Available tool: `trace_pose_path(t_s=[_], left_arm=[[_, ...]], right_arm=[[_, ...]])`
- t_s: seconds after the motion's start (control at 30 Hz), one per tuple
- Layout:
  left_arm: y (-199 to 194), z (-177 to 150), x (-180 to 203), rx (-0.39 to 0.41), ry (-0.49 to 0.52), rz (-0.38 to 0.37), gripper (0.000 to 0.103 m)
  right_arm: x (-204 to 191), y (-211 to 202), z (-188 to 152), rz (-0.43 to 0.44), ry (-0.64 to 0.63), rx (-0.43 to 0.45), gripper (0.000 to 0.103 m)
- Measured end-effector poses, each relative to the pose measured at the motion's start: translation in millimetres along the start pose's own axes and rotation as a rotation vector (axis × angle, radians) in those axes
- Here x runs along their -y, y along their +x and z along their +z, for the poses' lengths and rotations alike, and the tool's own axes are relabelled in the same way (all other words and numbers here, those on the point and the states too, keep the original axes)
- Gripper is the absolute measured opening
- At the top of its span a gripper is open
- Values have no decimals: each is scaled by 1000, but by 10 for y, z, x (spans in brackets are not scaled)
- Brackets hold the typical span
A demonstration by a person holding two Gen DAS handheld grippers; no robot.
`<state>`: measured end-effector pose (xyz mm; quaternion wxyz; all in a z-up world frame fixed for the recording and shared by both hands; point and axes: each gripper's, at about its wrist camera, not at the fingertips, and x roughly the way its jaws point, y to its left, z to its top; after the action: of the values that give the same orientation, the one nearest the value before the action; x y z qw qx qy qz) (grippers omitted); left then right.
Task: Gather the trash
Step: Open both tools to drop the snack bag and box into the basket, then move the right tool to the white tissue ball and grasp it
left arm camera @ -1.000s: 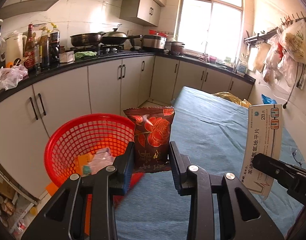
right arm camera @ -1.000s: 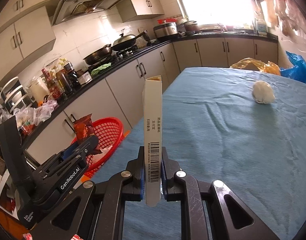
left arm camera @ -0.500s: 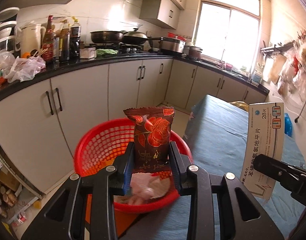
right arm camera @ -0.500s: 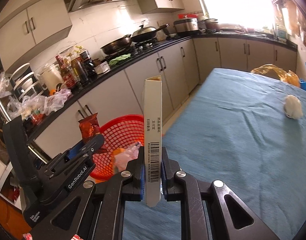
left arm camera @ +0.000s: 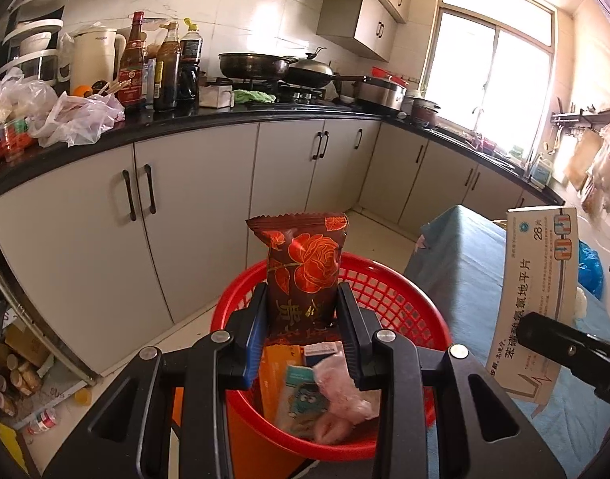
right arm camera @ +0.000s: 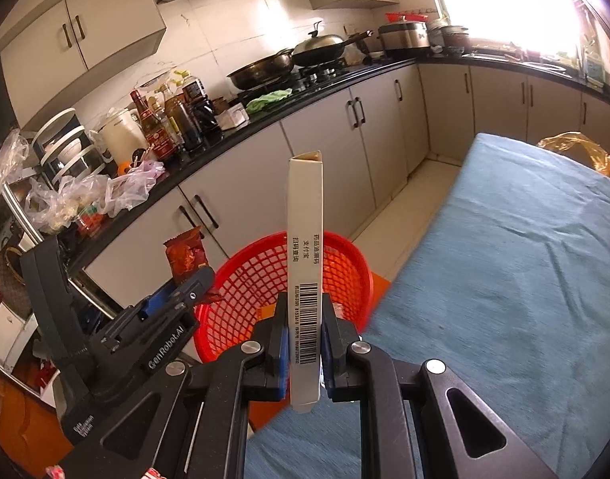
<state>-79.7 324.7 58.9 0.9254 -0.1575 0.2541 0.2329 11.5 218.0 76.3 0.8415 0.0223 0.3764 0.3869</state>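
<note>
Red mesh basket [left arm camera: 388, 291] sits beside the blue-clothed table [right arm camera: 504, 259], its contents half hidden behind the left gripper [left arm camera: 303, 311], clamped on a brown snack packet [left arm camera: 303, 267]. Right gripper [right arm camera: 303, 329] clamps an upright white medicine box [right arm camera: 305, 247], lower end cut off

Two black handheld grippers, blue finger pads.
Left gripper [left arm camera: 303, 323]: silver screws, white "GenRobot.AI" lettering; right gripper [right arm camera: 303, 329] same build.

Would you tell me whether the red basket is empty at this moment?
No, the red basket already holds several wrappers below the snack packet held in the left gripper.
</note>
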Motion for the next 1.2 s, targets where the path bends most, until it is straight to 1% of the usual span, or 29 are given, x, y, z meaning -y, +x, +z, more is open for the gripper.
trace_pose_path(t_s=[0.37, 0.6, 0.67, 0.7, 0.73, 0.77, 0.87, 0.97, 1.1, 1.2], left_arm=[[178, 34, -22, -25, 4, 12, 32], [283, 3, -11, -49, 0, 9, 32], [325, -1, -15, -63, -1, 1, 35], [343, 14, -21, -67, -3, 1, 42], [348, 10, -26, -72, -8, 2, 53], [340, 5, -33, -68, -15, -1, 55], [298, 11, -30, -57, -12, 2, 55], [235, 28, 18, -50, -9, -9, 55], [108, 67, 186, -44, 12, -51, 56], [27, 83, 365, -55, 44, -98, 57]], right_arm=[[-83, 346, 145, 25, -6, -43, 14], [-67, 538, 149, 10, -2, -71, 15], [-32, 600, 147, -3, 4, -81, 17], [-7, 615, 146, -5, 9, -85, 21], [24, 628, 143, -2, 18, -91, 26], [57, 613, 138, 1, 29, -88, 26], [146, 486, 152, 8, 49, -59, 26], [271, 260, 167, -4, 65, -17, 26], [551, -73, 154, -62, 88, 33, 26], [968, -380, 126, -133, 144, 67, 26]])
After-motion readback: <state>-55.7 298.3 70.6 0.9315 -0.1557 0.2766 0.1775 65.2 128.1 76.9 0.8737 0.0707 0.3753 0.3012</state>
